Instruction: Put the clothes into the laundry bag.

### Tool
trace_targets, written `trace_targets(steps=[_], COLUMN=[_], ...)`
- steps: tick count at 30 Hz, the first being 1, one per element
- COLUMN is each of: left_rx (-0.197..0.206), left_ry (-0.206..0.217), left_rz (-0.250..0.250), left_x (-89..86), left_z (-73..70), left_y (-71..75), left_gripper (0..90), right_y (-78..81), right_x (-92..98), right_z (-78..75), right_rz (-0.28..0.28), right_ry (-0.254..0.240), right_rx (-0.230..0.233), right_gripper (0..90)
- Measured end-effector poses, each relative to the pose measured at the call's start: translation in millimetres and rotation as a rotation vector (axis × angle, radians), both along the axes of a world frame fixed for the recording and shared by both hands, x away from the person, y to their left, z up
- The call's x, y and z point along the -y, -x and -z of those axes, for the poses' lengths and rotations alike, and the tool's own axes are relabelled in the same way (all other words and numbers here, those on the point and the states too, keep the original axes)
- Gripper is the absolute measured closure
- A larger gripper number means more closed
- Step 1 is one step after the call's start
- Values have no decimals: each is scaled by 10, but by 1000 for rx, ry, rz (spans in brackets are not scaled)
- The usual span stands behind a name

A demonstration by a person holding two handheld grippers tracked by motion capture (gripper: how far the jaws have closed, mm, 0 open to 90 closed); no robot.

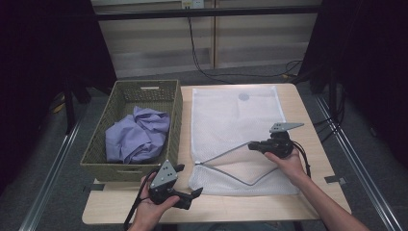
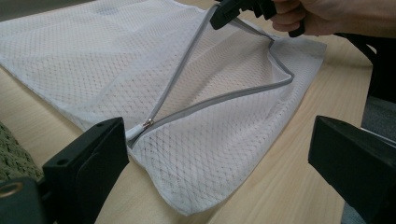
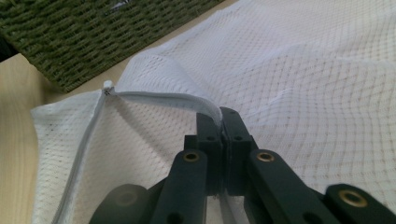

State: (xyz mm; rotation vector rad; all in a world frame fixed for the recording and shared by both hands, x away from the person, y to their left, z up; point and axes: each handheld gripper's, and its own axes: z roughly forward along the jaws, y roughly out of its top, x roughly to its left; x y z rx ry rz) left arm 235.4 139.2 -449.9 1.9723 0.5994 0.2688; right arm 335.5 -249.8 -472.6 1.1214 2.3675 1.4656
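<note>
Here, white mesh bag [image 1: 231, 125], grey zipper edge pinched in right gripper [image 1: 252, 146], left gripper [image 1: 195, 195] spread.

Light falls from above onto the bench [image 1: 308, 120], leaving its pale wood and the white mesh bag [image 1: 231, 120] bright, almost washed out at the bag's far end. Around the bench the room sinks into near black on both sides, with no detail. The high view is soft and slightly grainy. The basket [image 1: 125, 166] casts a short shadow on the bench along its near wall. In the left gripper view the black jaws beside the bag are blurred, the mesh sharp. In the right gripper view the weave far from the jaws goes soft.
</note>
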Motion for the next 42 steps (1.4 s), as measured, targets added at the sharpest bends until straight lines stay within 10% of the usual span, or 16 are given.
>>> trace_targets(steps=[42], left_rx=[3], left_ry=[-9], left_rz=[14], left_x=[17], left_z=[-6], left_y=[17], left_gripper=[46], right_y=[-134], right_x=[21], right_z=[-556], right_rz=[-18], right_ry=[-213], right_rx=[185], right_gripper=[879])
